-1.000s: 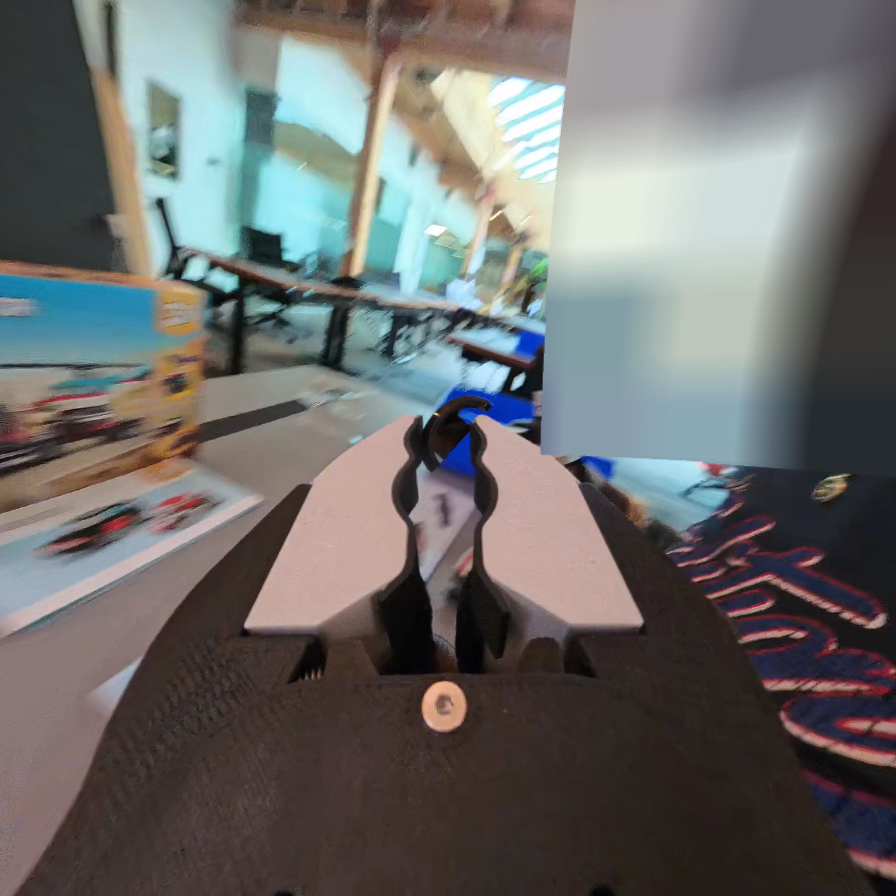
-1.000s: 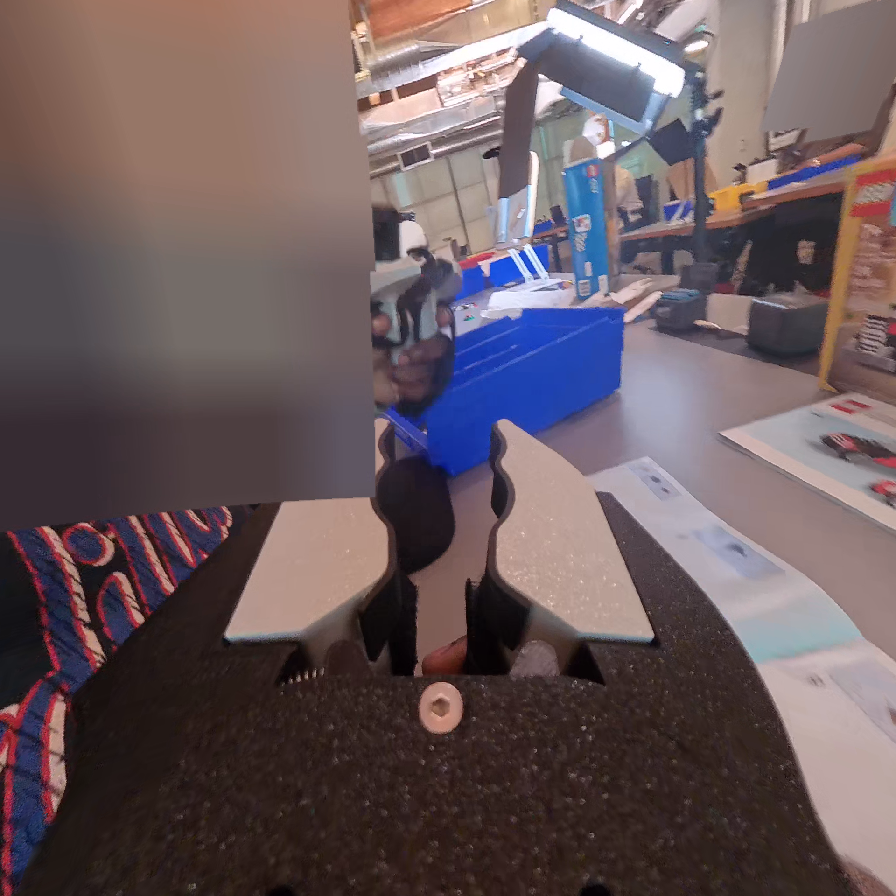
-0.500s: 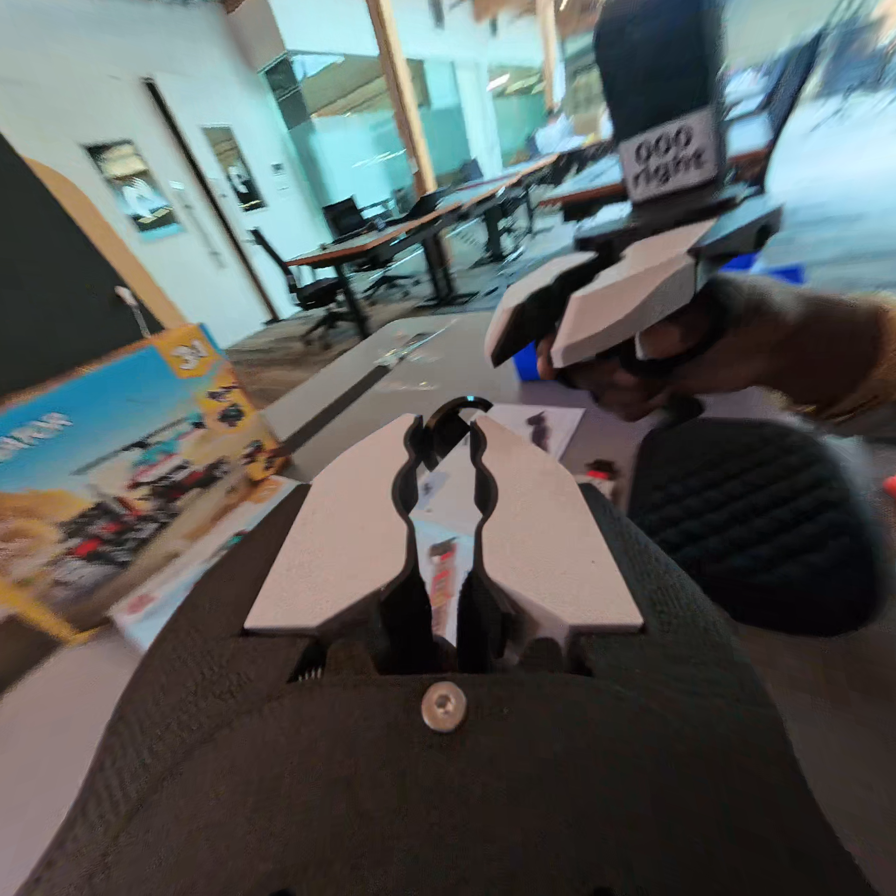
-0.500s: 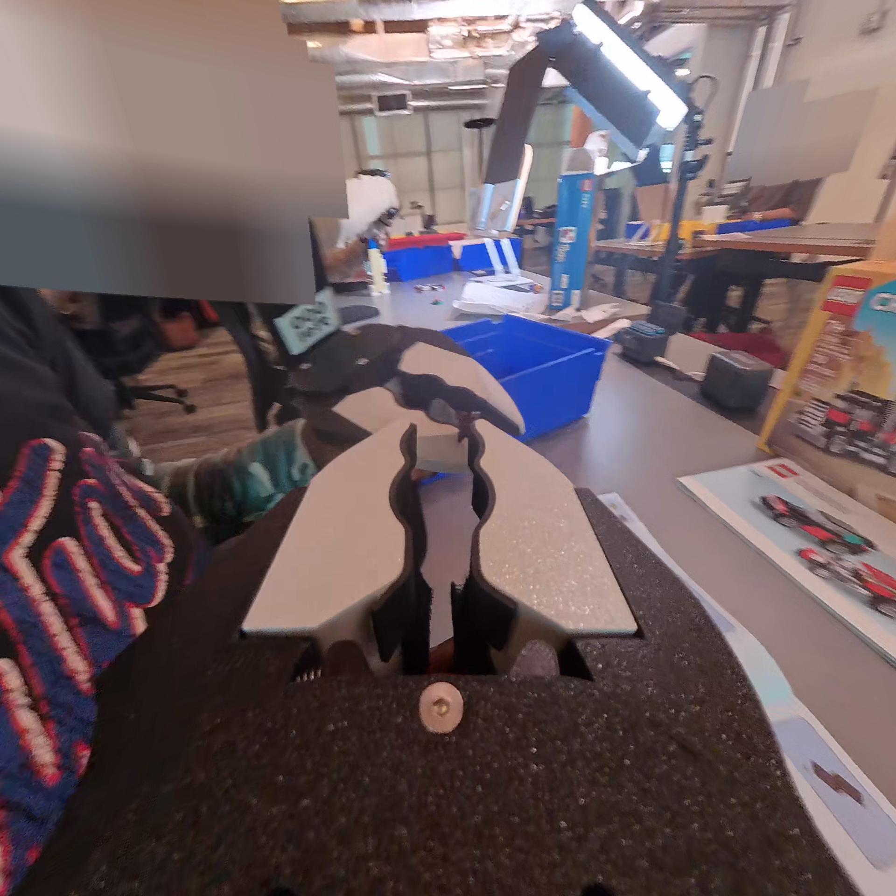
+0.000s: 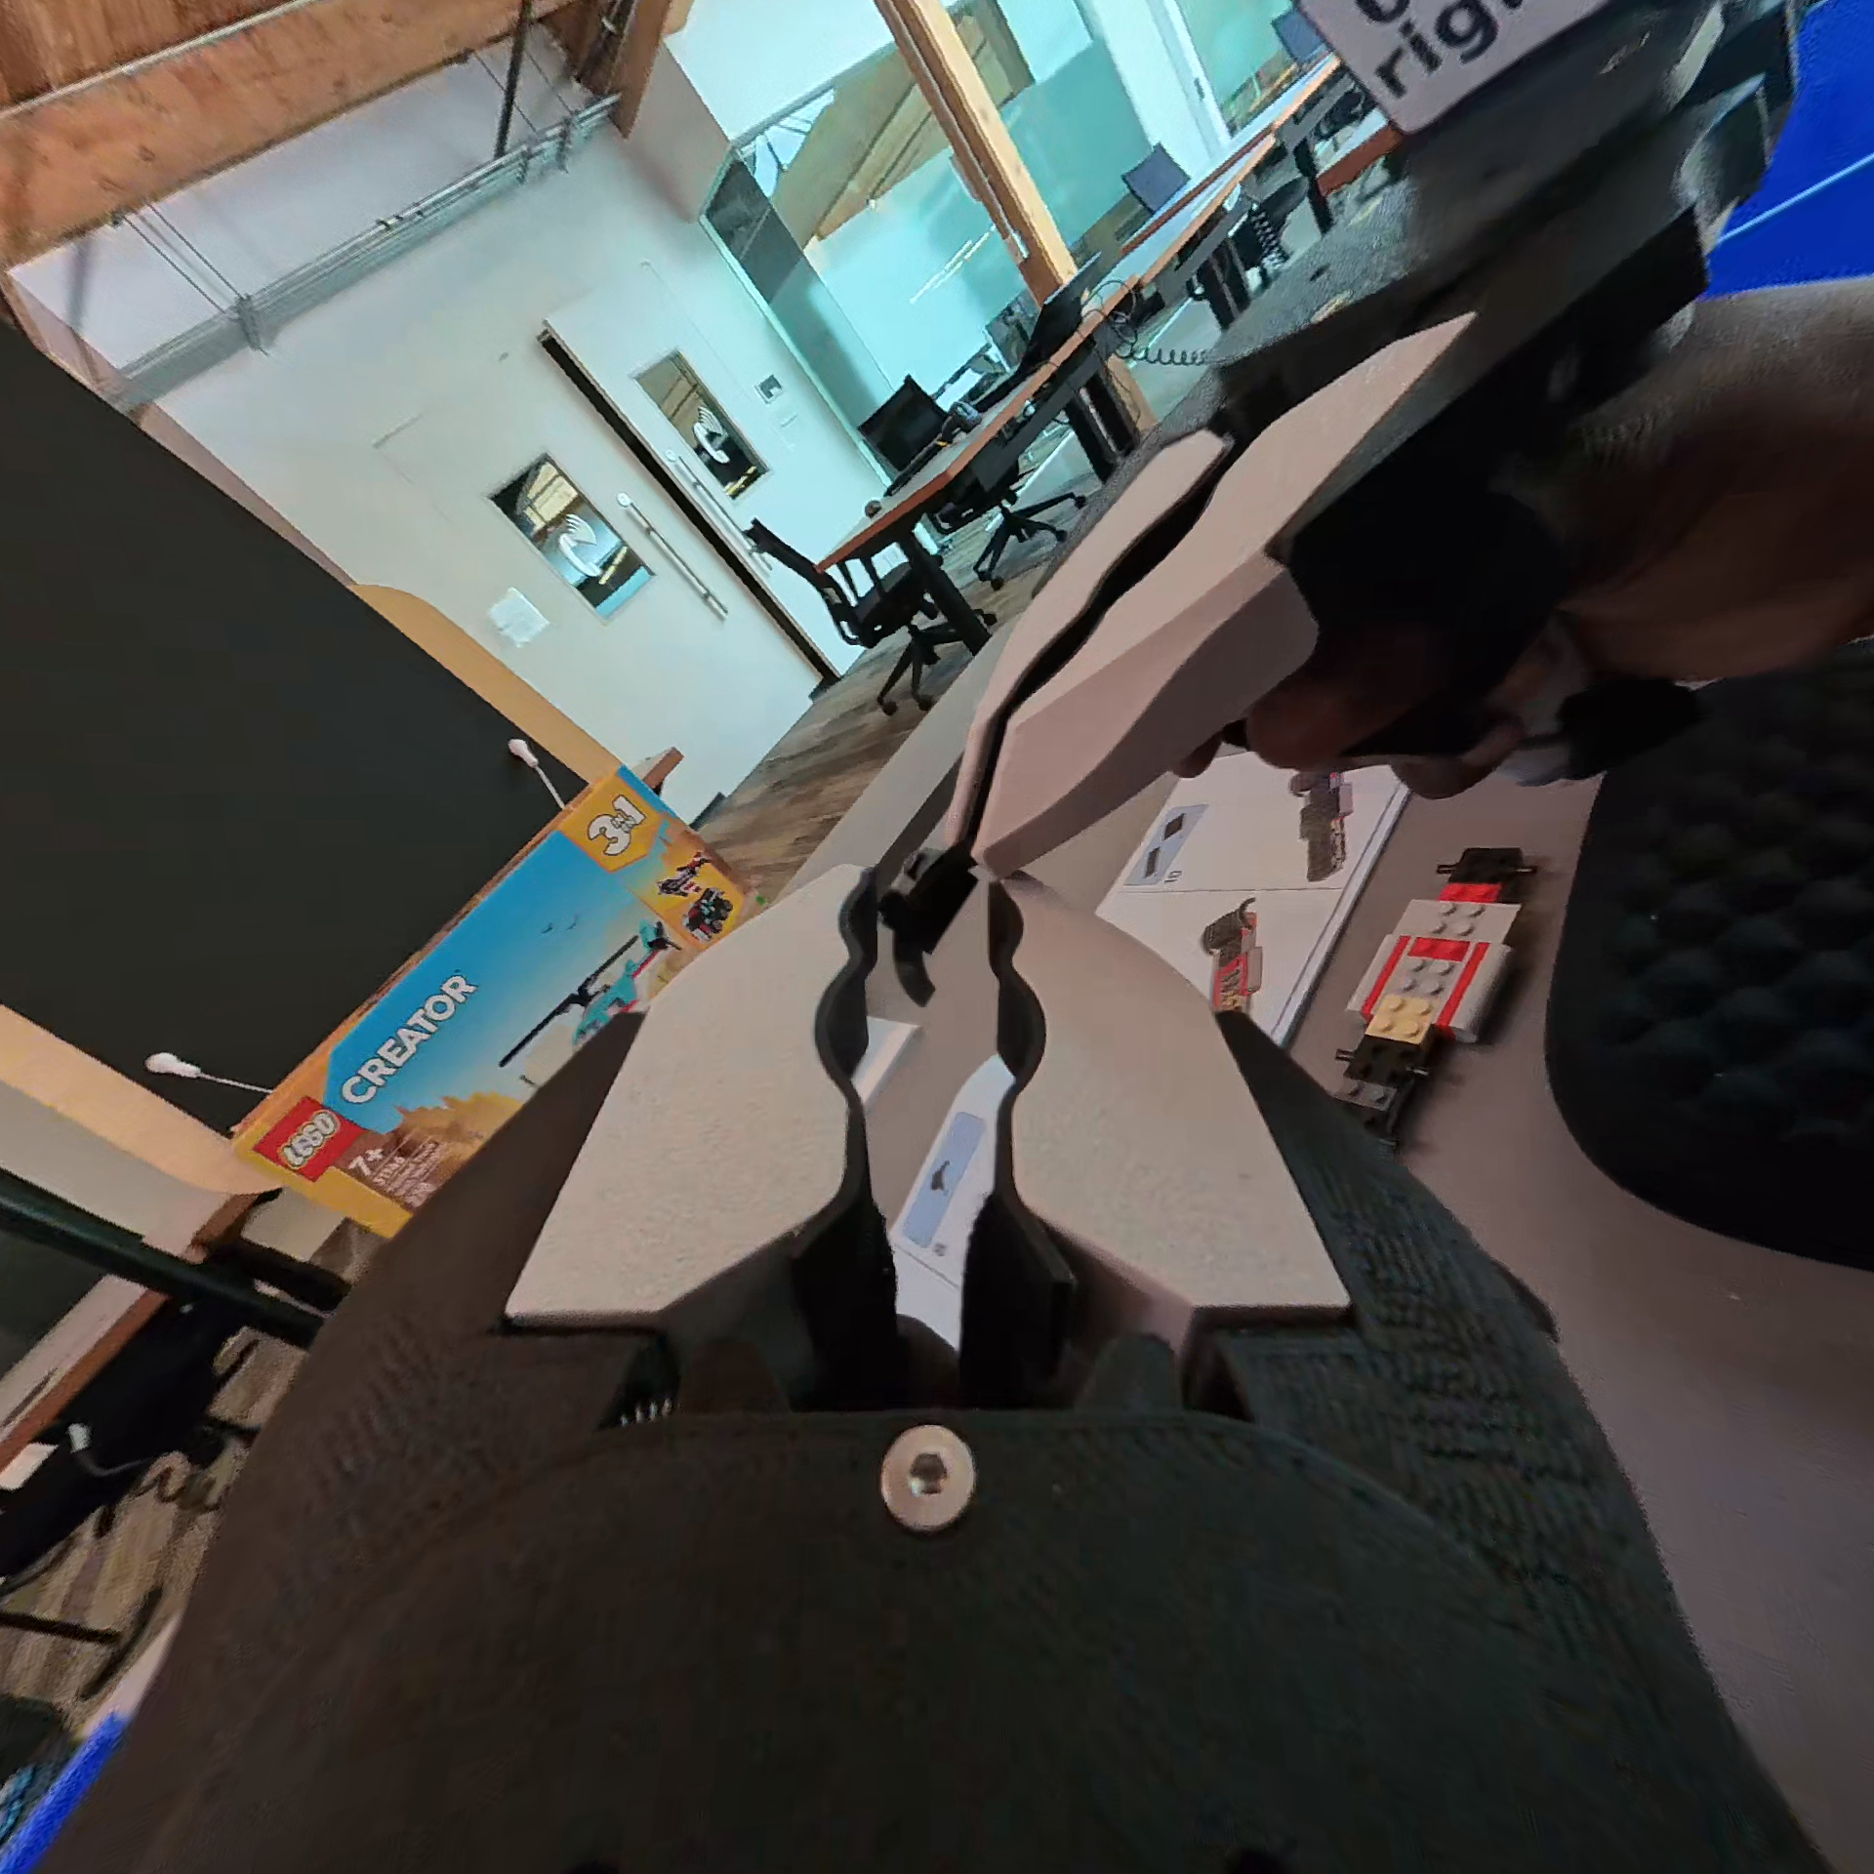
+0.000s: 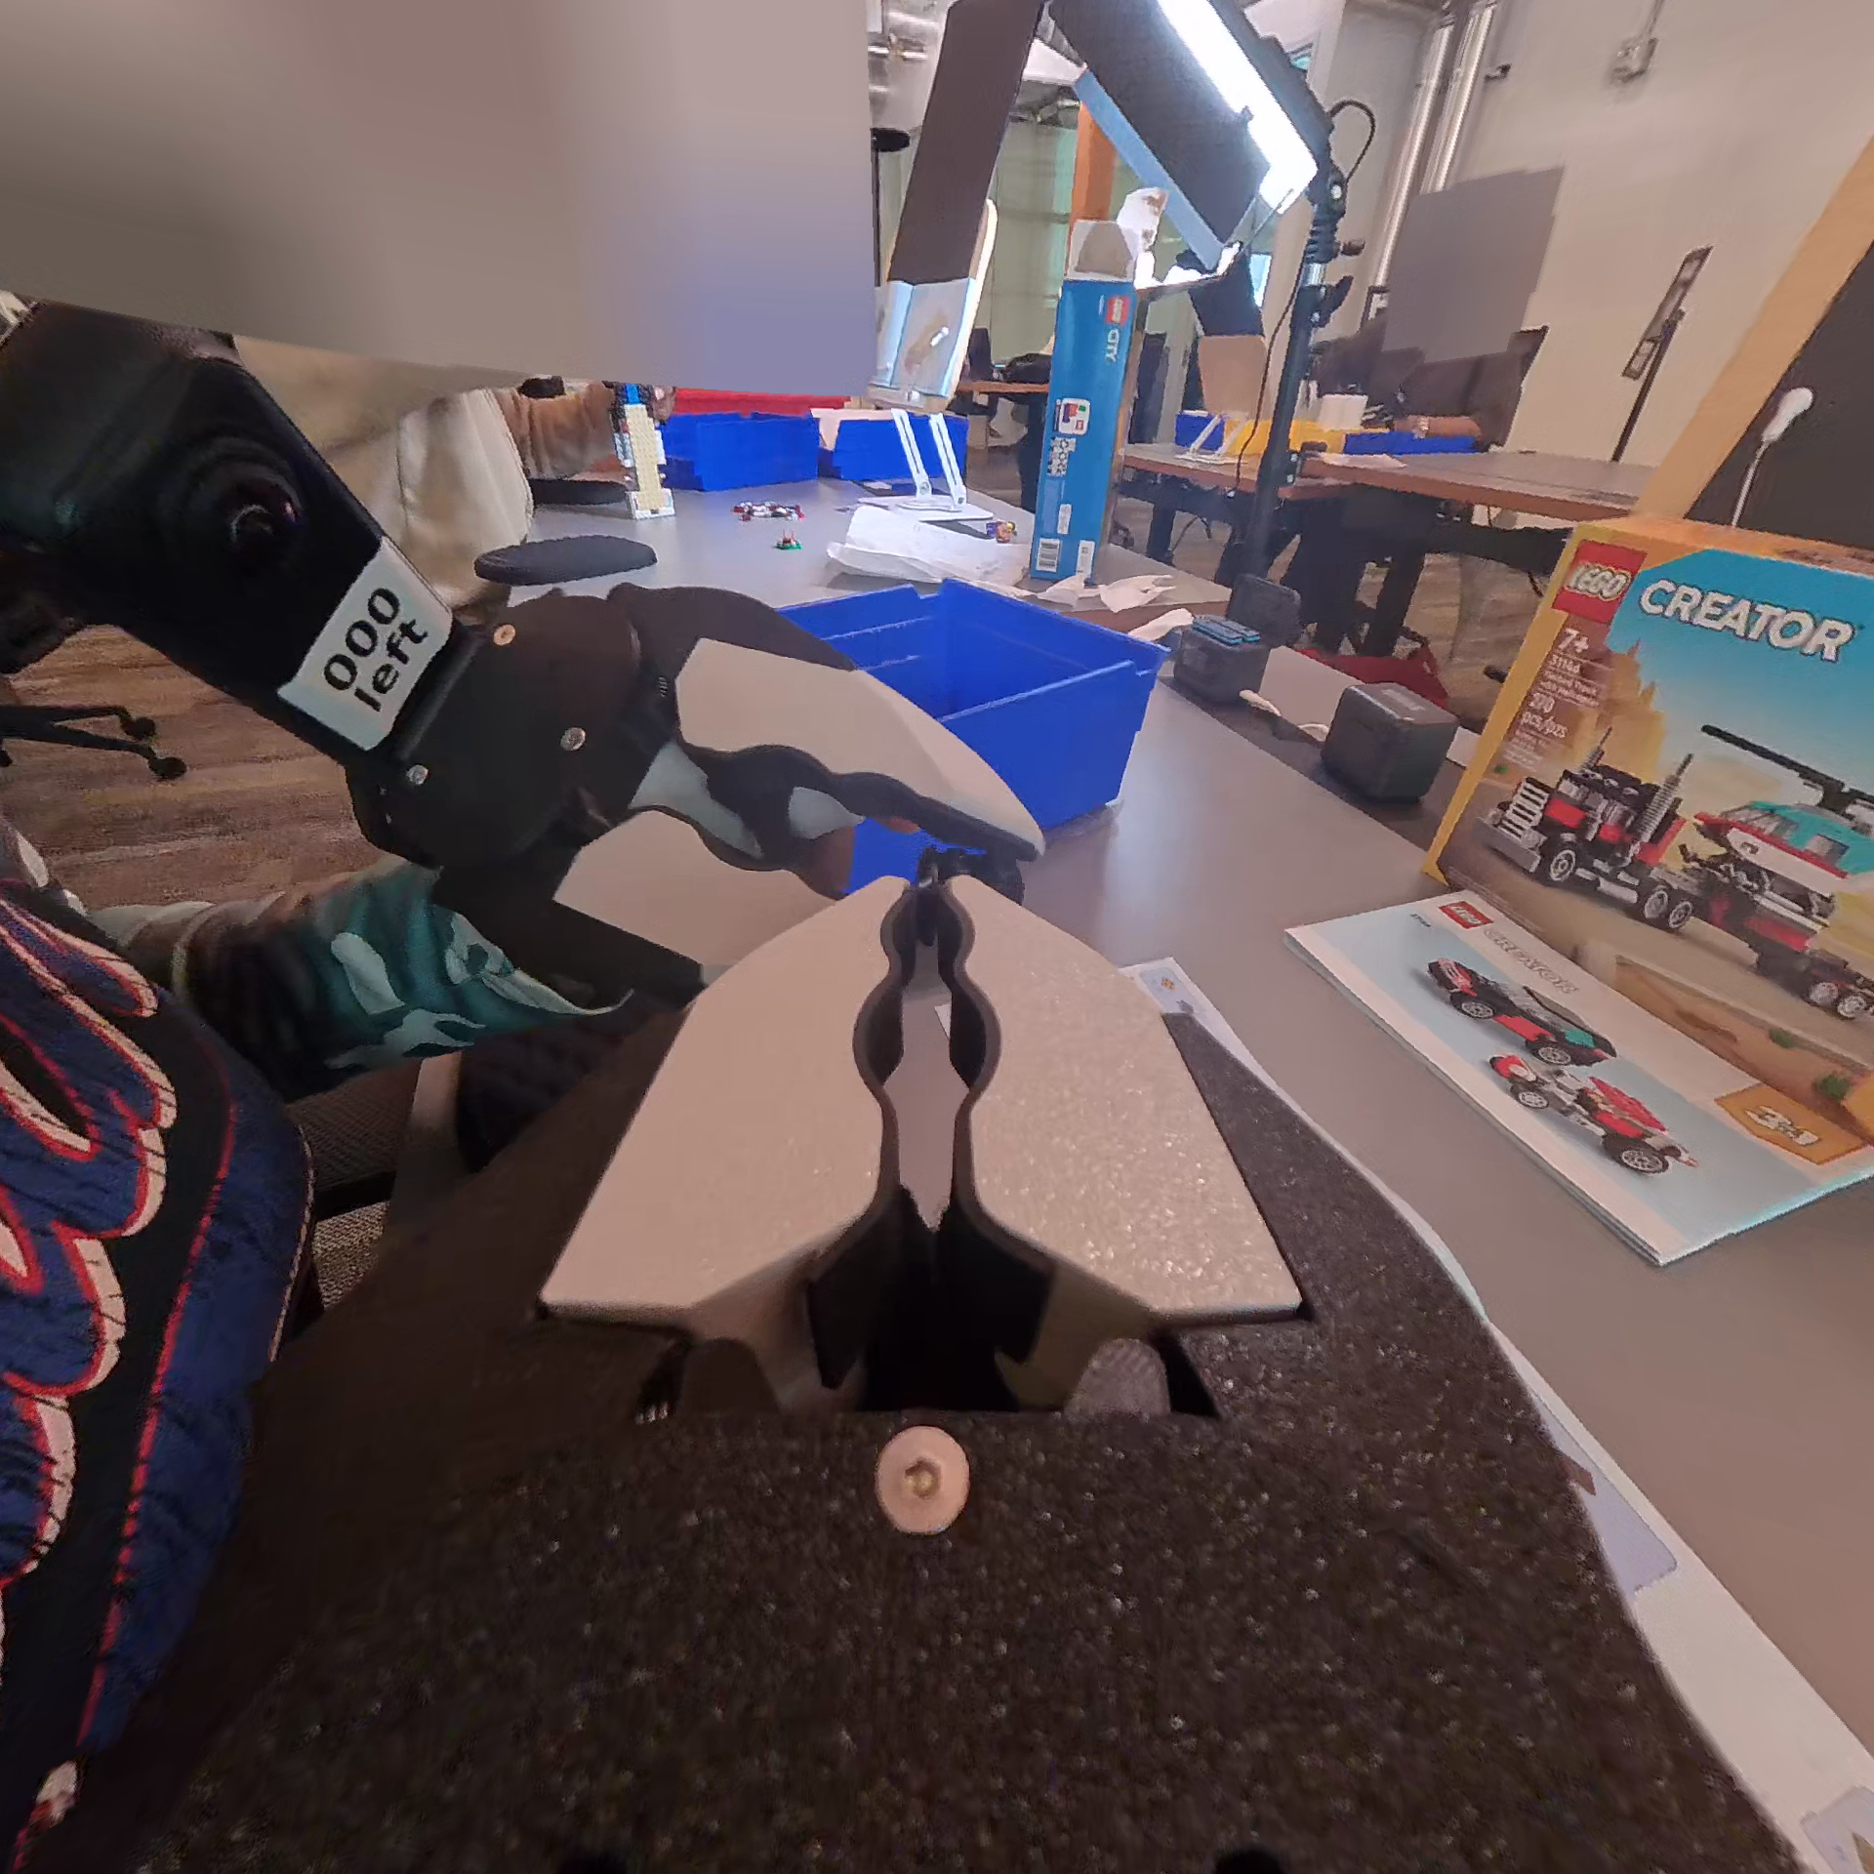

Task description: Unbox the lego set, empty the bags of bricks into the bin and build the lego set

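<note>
My left gripper (image 5: 925,897) is shut on a small curved black lego piece (image 5: 916,928), held in the air over the grey table. My right gripper (image 6: 928,897) comes in from the upper right in the left wrist view (image 5: 971,857). Its tips are closed on the same black piece (image 6: 928,880), tip to tip with the left gripper (image 6: 1014,842). A partly built red, white and yellow model (image 5: 1432,974) lies on the table to the right of an open instruction booklet (image 5: 1257,882).
The lego box (image 6: 1704,771) stands at the right on the table (image 6: 1268,882), with a second booklet (image 6: 1612,1065) lying in front of it. A blue bin (image 6: 999,690) sits behind the grippers. The box also shows in the left wrist view (image 5: 487,1034). A black chair back (image 5: 1724,963) is at the right. The tips of both grippers are at nearly the same place.
Both grippers have swung together until their tips meet. The right gripper's jaws have closed from a wide gap. The left gripper has kept hold of the black piece.
</note>
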The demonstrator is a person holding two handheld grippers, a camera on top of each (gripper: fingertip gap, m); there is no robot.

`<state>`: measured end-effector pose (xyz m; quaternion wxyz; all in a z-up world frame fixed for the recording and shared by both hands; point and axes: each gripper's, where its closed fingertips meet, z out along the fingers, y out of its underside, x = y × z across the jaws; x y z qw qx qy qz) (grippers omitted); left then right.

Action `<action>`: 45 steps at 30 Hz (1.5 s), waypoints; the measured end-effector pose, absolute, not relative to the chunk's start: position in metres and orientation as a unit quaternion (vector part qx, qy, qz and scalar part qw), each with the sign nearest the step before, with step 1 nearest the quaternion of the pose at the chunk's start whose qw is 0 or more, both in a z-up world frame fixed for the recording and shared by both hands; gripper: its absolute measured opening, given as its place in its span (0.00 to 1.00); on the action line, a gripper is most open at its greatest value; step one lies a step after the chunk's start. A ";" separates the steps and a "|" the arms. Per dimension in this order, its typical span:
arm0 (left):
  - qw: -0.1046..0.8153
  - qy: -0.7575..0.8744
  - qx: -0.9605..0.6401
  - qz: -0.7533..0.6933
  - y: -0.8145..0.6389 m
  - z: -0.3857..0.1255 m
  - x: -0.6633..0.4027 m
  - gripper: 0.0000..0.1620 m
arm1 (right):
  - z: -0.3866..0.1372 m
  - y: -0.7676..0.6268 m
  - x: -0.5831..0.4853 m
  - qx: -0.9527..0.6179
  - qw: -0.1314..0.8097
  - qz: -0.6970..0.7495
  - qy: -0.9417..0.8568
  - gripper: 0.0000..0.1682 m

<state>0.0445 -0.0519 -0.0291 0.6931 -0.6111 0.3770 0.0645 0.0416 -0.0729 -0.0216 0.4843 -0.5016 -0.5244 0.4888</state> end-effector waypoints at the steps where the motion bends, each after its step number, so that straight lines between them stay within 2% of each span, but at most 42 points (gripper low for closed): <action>1: 0.692 0.376 -0.614 0.050 -0.052 -0.031 0.046 0.14 | -0.024 -0.070 0.044 -0.505 0.486 0.485 -0.522 0.02; 6: 0.686 0.351 -0.637 -0.020 -0.055 -0.044 0.046 0.13 | -0.031 -0.059 0.057 -0.525 0.474 0.507 -0.492 0.02; 9: 0.670 0.326 -0.666 -0.032 -0.055 -0.057 0.037 0.16 | -0.034 -0.052 0.071 -0.540 0.461 0.539 -0.453 0.02; 18: 0.645 0.240 -0.722 -0.074 -0.056 -0.090 0.017 0.15 | -0.057 -0.036 0.111 -0.589 0.390 0.630 -0.323 0.02; 31: 0.569 0.362 -0.731 -0.101 -0.055 -0.120 0.061 0.16 | -0.075 -0.031 0.128 -0.624 0.366 0.615 -0.314 0.02; 36: 0.573 0.368 -0.725 -0.101 -0.058 -0.118 0.063 0.16 | -0.082 -0.043 0.109 -0.620 0.317 0.630 -0.342 0.02; 45: 0.528 0.328 -0.769 -0.149 -0.073 -0.124 0.049 0.14 | -0.113 -0.067 0.061 -0.642 0.164 0.617 -0.425 0.02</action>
